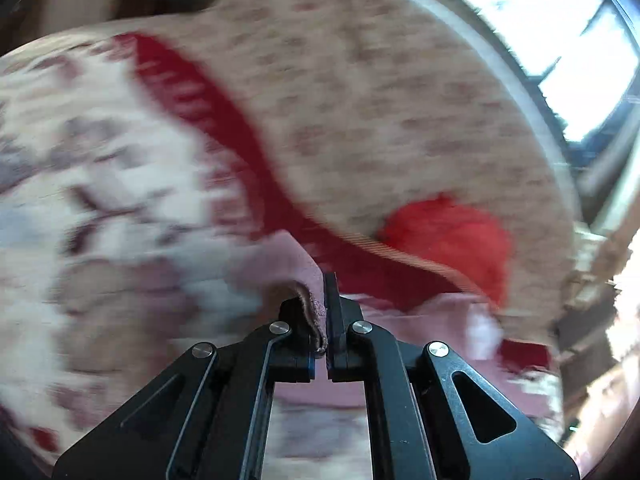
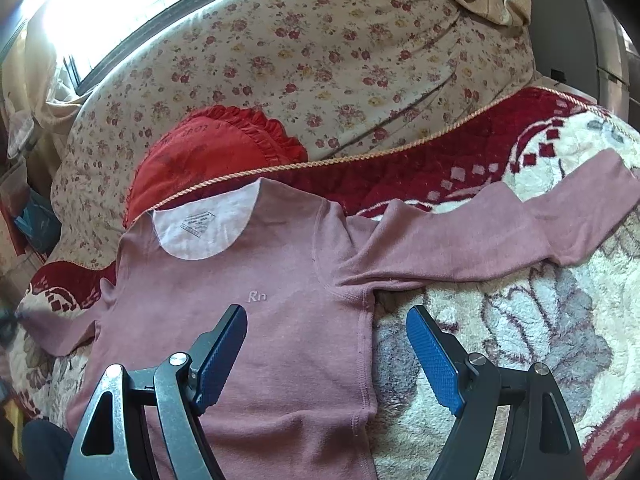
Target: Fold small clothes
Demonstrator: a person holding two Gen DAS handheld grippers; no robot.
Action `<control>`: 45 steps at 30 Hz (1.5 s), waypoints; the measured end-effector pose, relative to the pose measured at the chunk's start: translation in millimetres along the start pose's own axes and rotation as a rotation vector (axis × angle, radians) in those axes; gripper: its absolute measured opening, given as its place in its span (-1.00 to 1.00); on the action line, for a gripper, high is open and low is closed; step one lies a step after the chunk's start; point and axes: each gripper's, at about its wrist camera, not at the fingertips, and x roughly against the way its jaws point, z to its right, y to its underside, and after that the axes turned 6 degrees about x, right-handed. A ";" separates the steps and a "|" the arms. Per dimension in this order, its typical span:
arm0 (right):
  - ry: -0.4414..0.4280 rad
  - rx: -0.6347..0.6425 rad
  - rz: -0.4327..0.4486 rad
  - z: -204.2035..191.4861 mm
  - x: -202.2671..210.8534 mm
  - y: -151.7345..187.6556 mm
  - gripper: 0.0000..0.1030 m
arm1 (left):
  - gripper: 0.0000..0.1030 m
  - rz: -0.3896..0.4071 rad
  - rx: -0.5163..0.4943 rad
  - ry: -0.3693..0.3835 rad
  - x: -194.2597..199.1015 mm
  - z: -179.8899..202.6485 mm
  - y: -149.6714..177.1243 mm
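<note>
One pink shirt (image 2: 256,340), its edge seemingly pinched in left hand-held gripper (image 1: 325,316); right hand-held gripper (image 2: 326,344) spread.

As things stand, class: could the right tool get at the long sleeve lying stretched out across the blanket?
Probably yes. The right tool is open and holds nothing, above the pink shirt. The sleeve lies flat on the blanket to its right, with nothing on top of it.

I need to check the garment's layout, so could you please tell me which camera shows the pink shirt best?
The right wrist view: the pink shirt lies spread on the blanket, neckline and one sleeve visible. The left wrist view shows only a pinched edge, blurred.
</note>
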 end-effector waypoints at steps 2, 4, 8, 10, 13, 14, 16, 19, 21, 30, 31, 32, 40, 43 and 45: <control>0.006 0.020 0.009 -4.3 4.1 -1.0 0.57 | -0.97 -0.019 -0.040 0.123 -8.3 40.2 7.6; 0.009 0.041 0.021 -9.3 8.8 -4.1 0.57 | -0.97 -0.057 -0.074 0.205 -24.2 76.0 16.7; -0.002 0.085 0.045 -23.4 14.7 -14.2 0.57 | -0.97 -0.158 -0.091 0.344 -69.9 135.4 49.1; -0.023 0.099 0.047 -32.3 13.3 -25.7 0.57 | -0.97 -0.210 -0.091 0.404 -97.0 163.0 70.9; -0.043 0.112 0.065 -42.2 8.9 -46.7 0.57 | -0.97 -0.290 -0.092 0.470 -130.3 198.9 108.5; -0.057 0.116 0.070 -45.5 4.5 -57.4 0.57 | -0.97 -0.313 -0.103 0.479 -142.0 210.3 121.4; -0.076 0.128 0.072 -49.8 -5.3 -70.6 0.57 | -0.97 -0.359 -0.126 0.495 -163.6 232.1 147.0; -0.093 0.125 0.062 -48.3 -24.7 -72.6 0.57 | -0.97 -0.408 -0.171 0.491 -197.6 259.0 183.0; -0.102 0.081 0.015 -38.8 -42.7 -62.5 0.57 | -0.97 -0.437 -0.209 0.468 -214.1 268.8 205.5; -0.382 -0.089 -0.128 -33.1 -108.0 -71.2 0.57 | -0.97 -0.529 -0.239 0.377 -252.2 253.3 249.5; -0.407 -0.117 -0.148 -34.9 -117.7 -70.3 0.57 | -0.97 -0.534 -0.247 0.383 -251.7 254.3 251.6; -0.429 -0.128 -0.165 -37.2 -125.1 -70.0 0.57 | -0.97 -0.532 -0.256 0.383 -250.4 256.5 253.2; -0.579 -0.209 -0.350 -62.3 -176.3 -52.0 0.57 | -0.61 -0.586 -0.276 0.388 -246.7 250.4 264.4; -0.614 -0.256 -0.335 -60.5 -173.9 -52.0 0.57 | -0.61 -0.625 -0.288 0.388 -243.7 248.7 270.5; -0.604 -0.264 -0.357 -59.7 -175.4 -49.8 0.56 | -0.61 -0.635 -0.282 0.347 -238.0 244.6 269.8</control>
